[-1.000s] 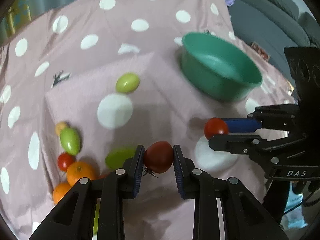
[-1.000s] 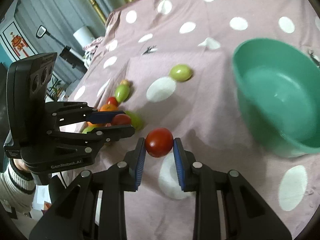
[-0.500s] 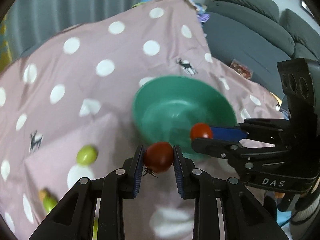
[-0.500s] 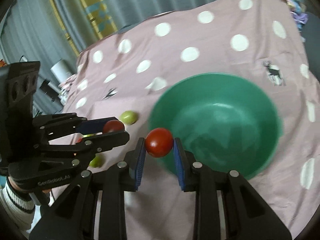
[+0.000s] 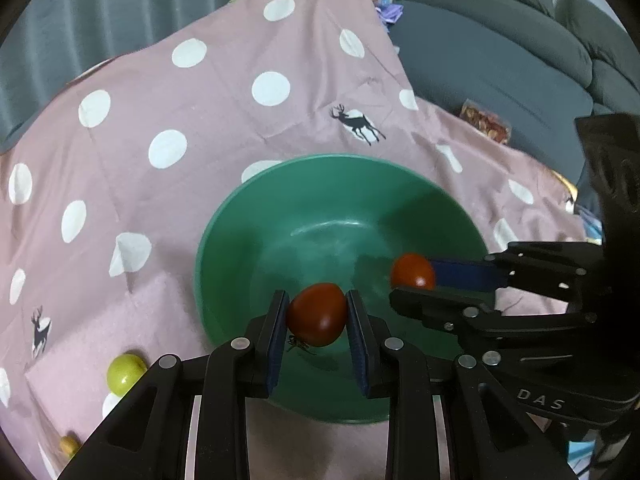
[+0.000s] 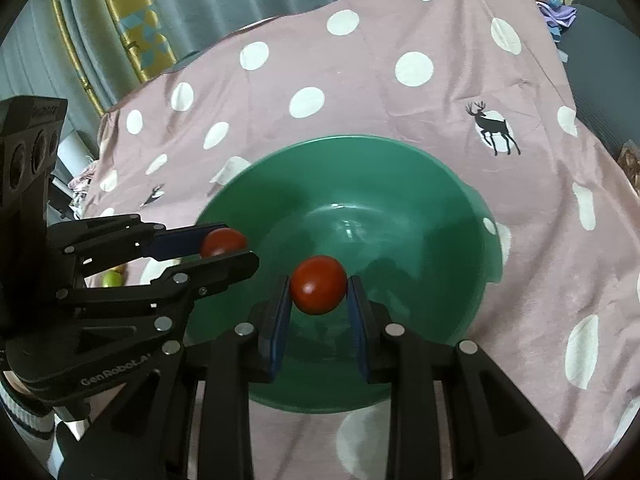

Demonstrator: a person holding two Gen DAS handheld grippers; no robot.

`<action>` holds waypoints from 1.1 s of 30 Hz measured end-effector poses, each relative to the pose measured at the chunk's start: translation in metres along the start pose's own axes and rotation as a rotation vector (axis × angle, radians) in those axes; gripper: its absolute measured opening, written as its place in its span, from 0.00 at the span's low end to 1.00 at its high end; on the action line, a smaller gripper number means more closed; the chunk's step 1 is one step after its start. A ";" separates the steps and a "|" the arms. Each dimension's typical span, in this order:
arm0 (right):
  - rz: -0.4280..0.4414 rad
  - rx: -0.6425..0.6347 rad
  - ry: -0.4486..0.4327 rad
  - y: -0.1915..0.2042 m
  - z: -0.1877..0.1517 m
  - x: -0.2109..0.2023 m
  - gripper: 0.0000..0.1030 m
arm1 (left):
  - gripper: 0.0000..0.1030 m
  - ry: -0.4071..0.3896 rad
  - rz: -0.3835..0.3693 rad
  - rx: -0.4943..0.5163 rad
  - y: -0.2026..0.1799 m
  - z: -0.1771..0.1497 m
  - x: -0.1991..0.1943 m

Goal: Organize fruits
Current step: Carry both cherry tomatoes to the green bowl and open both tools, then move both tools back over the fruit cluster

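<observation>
Over the green bowl (image 5: 224,240), the left gripper (image 5: 317,316) clamps a dark red tomato (image 5: 316,314) between its 2 blue pads, while the right gripper (image 6: 319,292) pinches a brighter red tomato (image 6: 318,290). A green fruit (image 5: 125,372) lies on the dotted pink cloth (image 5: 160,92), left of the left fingers.

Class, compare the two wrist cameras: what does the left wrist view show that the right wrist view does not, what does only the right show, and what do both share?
Only the left wrist view shows the grey sofa and a small orange fruit. Only the right wrist view shows the yellow-trimmed curtain and a striped sleeve cuff. Both show the green bowl, empty, the dotted pink cloth, and the left gripper and right gripper, each shut on a red tomato over the bowl.
</observation>
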State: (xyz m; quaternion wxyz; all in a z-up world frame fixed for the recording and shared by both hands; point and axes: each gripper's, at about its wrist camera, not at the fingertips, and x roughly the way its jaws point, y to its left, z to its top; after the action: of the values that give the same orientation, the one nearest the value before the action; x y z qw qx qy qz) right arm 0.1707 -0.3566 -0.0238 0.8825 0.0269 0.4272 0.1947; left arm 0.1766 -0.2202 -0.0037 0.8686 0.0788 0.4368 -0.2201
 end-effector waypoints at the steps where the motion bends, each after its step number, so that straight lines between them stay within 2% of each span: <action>1: -0.003 0.002 0.006 -0.002 0.000 0.001 0.29 | 0.28 0.008 -0.003 0.000 0.000 0.000 0.003; 9: -0.020 0.014 0.001 -0.004 0.000 -0.001 0.30 | 0.28 0.002 0.031 0.011 -0.003 -0.002 0.001; 12: -0.018 0.021 -0.017 -0.003 -0.001 -0.011 0.34 | 0.29 -0.014 0.057 0.026 -0.005 -0.003 -0.007; 16: -0.015 0.019 -0.043 0.003 -0.001 -0.024 0.42 | 0.57 -0.044 0.094 0.027 -0.005 -0.006 -0.022; 22: -0.010 0.010 -0.088 0.015 -0.005 -0.050 0.43 | 0.59 -0.081 0.119 0.009 -0.001 -0.012 -0.051; 25: 0.005 0.008 -0.104 0.023 -0.008 -0.062 0.47 | 0.68 -0.099 0.130 -0.011 0.003 -0.018 -0.068; 27: 0.011 0.002 -0.110 0.030 -0.011 -0.069 0.49 | 0.69 -0.106 0.134 -0.032 0.008 -0.023 -0.079; 33: 0.044 -0.027 -0.093 0.053 -0.024 -0.078 0.52 | 0.69 -0.091 0.147 -0.177 0.047 -0.061 -0.115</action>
State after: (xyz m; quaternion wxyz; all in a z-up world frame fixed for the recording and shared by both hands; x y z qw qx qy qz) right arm 0.0921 -0.3387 0.0302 0.8972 0.0334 0.3826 0.2181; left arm 0.0937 -0.1219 0.0473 0.9050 0.0236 0.4075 -0.1201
